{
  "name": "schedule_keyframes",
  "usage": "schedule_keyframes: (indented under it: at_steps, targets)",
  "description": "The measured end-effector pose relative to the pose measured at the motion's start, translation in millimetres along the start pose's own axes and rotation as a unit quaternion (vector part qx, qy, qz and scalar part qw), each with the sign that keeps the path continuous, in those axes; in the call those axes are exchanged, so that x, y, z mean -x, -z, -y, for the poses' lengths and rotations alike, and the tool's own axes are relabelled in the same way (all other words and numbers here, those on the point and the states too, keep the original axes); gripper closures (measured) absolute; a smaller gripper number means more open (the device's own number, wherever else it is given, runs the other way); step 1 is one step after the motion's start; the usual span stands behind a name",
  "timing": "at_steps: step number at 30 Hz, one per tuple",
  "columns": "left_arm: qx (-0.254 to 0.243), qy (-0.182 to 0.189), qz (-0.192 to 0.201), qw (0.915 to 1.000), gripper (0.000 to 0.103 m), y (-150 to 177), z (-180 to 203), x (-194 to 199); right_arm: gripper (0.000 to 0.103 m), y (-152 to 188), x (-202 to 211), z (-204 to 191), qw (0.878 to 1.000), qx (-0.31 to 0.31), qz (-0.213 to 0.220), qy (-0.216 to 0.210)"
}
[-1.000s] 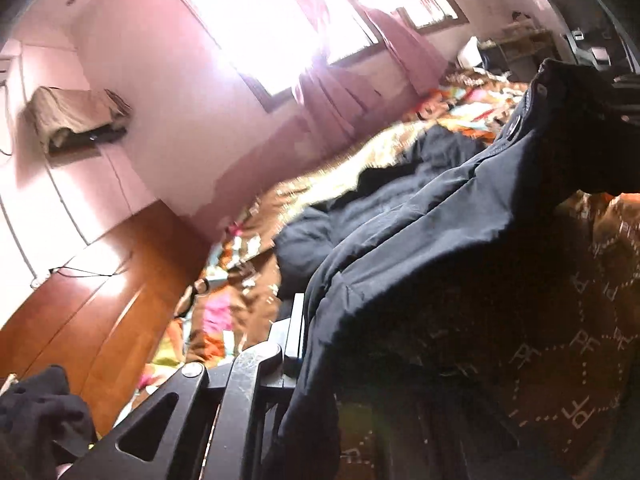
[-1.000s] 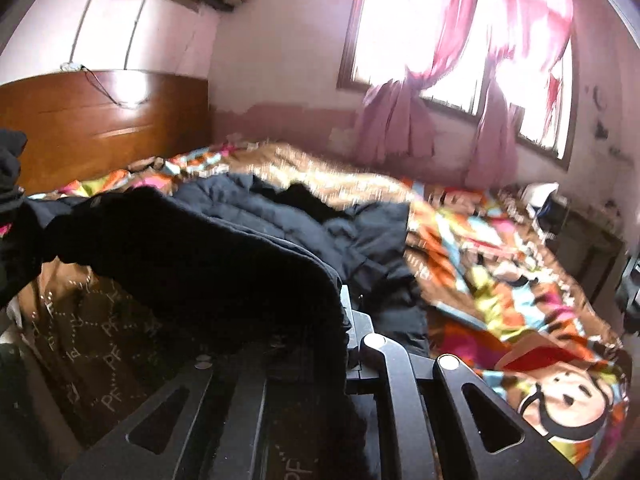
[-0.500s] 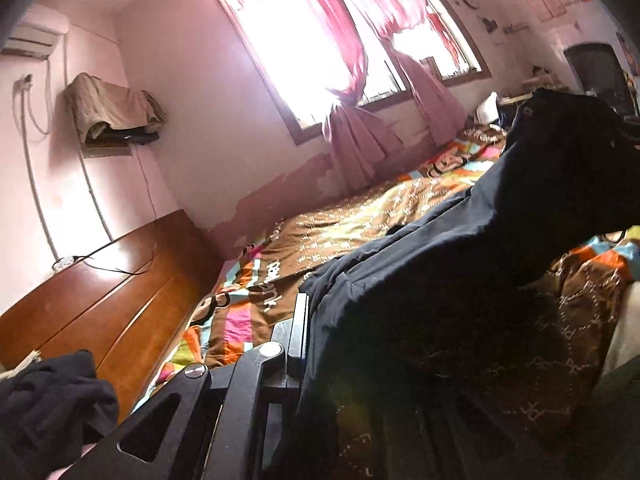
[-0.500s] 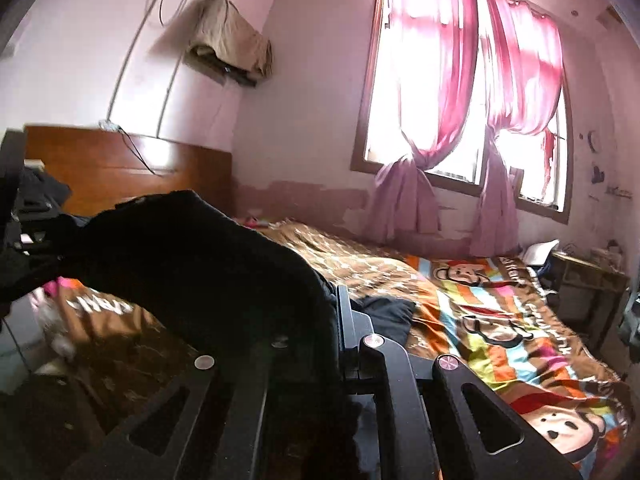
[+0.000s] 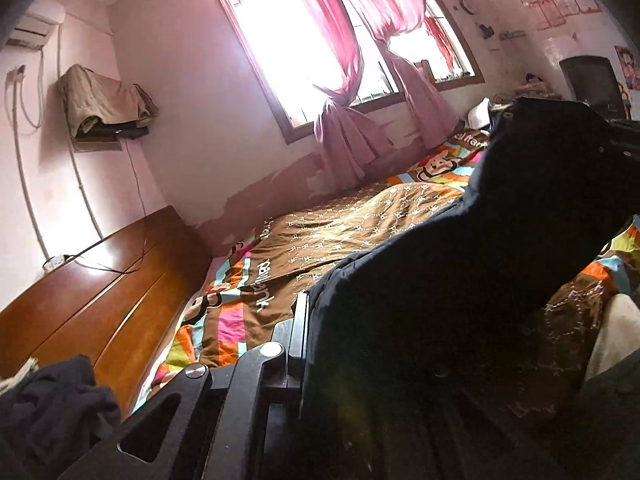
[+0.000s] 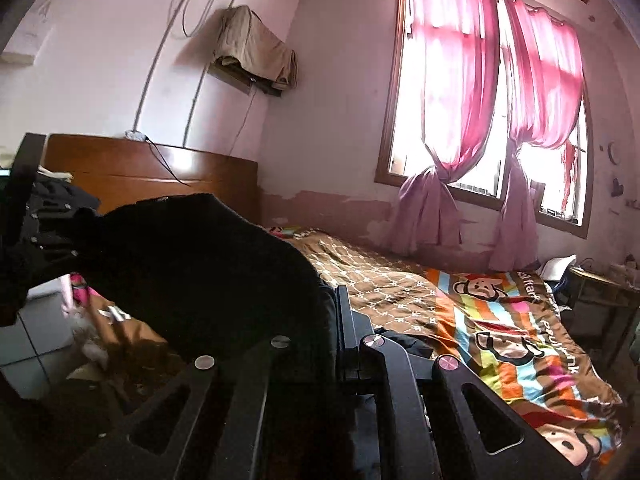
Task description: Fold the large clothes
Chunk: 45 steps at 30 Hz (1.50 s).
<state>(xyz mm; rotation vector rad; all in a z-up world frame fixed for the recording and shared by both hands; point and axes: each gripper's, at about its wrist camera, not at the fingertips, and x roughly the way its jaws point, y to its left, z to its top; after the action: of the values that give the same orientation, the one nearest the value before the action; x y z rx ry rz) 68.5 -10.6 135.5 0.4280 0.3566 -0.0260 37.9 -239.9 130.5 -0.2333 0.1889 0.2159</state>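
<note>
A: Black jacket point(image 5: 460, 300) is off the bed point(image 5: 360, 232), strung in the air between the two grippers. A bit of dark cloth lies on the blanket beside the right gripper, maybe the trailing hem, can't tell.

B: Grip state?

A: Left gripper point(image 5: 308, 332) has its jaws clenched on one edge of the jacket; cloth runs from there up to the right gripper at the far right of that view. Right gripper point(image 6: 336, 320) likewise clamped on the other edge, cloth bunched against the finger point(image 6: 342, 312).

B: Step?

A: Looks like lift-and-spread, ahead of any fold. No crease visible. Early in the task, I'd say.

B: Next move?

A: Probably pull the two grips apart to flatten the span, then lower it flat onto the blanket point(image 6: 400, 280). Thick, padded cloth, so it will sag in the middle; both jaws need to hold through the lay-down.

B: Change versus a second ago?

A: Back then the jacket's bulk lay heaped on the bed with only the gripped edge raised. Now the heap is gone from the blanket and both cameras sit higher and more level: curtains point(image 6: 472, 92), headboard point(image 5: 92, 300) and the cloth-covered wall shelf point(image 5: 104, 108) are in full view. Dark clothes pile point(image 5: 52, 412) by the headboard hasn't moved.
</note>
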Motion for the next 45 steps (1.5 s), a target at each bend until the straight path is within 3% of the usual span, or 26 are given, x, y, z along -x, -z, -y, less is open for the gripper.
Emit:
schedule_keyframes:
  at_steps: [6,10,15,23,31,37,43,45]
  targets:
    - [0.042,0.03,-0.043,0.9977,0.096,1,-3,-63,0.096,9,-66,9,0.997,-0.033,-0.066,0.011]
    - [0.047,0.024,-0.058,0.9969,0.096,4,-2,-100,0.096,24,-95,8,0.996,-0.04,-0.073,0.02]
    - [0.059,0.028,-0.07,0.9954,0.096,-5,-9,-143,0.096,19,-135,11,0.997,-0.019,-0.074,0.028]
    - [0.107,0.08,-0.127,0.9829,0.096,-26,-28,-252,0.096,11,-225,26,0.995,-0.008,-0.096,0.032]
    - [0.1,0.113,-0.17,0.9738,0.096,-22,-6,-348,0.096,30,-300,44,0.989,-0.014,-0.142,0.031]
    - [0.144,0.143,-0.19,0.9606,0.091,-4,-3,-376,0.095,61,-338,64,0.977,-0.081,-0.195,0.002]
    - [0.124,0.146,-0.185,0.9638,0.085,-4,0,-372,0.095,80,-346,67,0.976,-0.082,-0.203,0.003]
    - [0.13,0.14,-0.195,0.962,0.075,-6,-1,-372,0.095,85,-350,72,0.974,-0.088,-0.206,0.003]
